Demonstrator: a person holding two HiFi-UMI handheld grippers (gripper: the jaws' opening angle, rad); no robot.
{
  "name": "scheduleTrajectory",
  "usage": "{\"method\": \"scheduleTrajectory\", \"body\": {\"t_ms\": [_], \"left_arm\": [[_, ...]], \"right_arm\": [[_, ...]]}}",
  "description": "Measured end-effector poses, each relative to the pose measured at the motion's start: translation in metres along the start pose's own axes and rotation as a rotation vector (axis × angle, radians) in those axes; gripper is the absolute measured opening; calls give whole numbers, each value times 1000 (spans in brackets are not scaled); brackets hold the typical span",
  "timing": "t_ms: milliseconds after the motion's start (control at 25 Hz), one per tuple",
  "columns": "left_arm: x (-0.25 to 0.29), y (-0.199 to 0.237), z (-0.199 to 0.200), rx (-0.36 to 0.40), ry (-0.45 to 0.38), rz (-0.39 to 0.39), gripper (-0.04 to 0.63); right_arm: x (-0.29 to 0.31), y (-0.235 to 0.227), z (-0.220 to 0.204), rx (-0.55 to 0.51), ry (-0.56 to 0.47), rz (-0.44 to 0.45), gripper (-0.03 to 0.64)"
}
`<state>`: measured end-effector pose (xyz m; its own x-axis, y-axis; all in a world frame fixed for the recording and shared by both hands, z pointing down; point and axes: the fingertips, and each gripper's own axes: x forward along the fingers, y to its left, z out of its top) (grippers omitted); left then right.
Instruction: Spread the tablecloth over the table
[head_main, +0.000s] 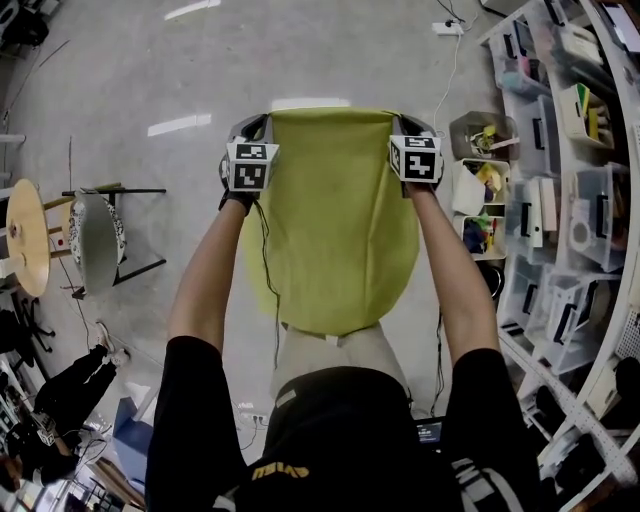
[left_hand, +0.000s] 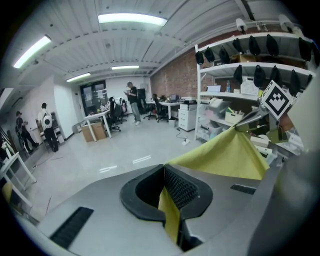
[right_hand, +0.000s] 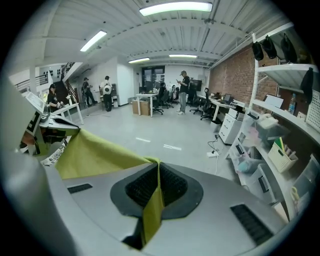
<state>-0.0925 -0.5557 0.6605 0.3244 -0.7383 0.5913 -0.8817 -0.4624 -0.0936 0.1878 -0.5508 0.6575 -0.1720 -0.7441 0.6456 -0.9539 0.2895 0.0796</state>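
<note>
Between left gripper (head_main: 258, 125) and right gripper (head_main: 403, 123), limp yellow tablecloth (head_main: 330, 220) — pinched

We look down on a glossy grey floor (head_main: 130, 80) bearing a white power strip (head_main: 447, 27) with its trailing cable, a black-framed stand (head_main: 125, 232) beside a round wooden tabletop (head_main: 27, 237), and open bins (head_main: 478, 135) against white shelving (head_main: 550, 392) stacked with clear boxes.

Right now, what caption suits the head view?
Yellow tablecloth held at two corners by the left gripper and right gripper.
</note>
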Motion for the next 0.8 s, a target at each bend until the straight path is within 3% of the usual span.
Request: {"method": "scheduleTrajectory", "body": {"t_ms": [240,800], "left_arm": [[10,2,-10,-49,23,17,15],[67,4,-51,-39,102,20,15]], "right_arm": [[12,3,-5,-11,15,14,8],[68,-2,-41,-27,68,27,11]]}}
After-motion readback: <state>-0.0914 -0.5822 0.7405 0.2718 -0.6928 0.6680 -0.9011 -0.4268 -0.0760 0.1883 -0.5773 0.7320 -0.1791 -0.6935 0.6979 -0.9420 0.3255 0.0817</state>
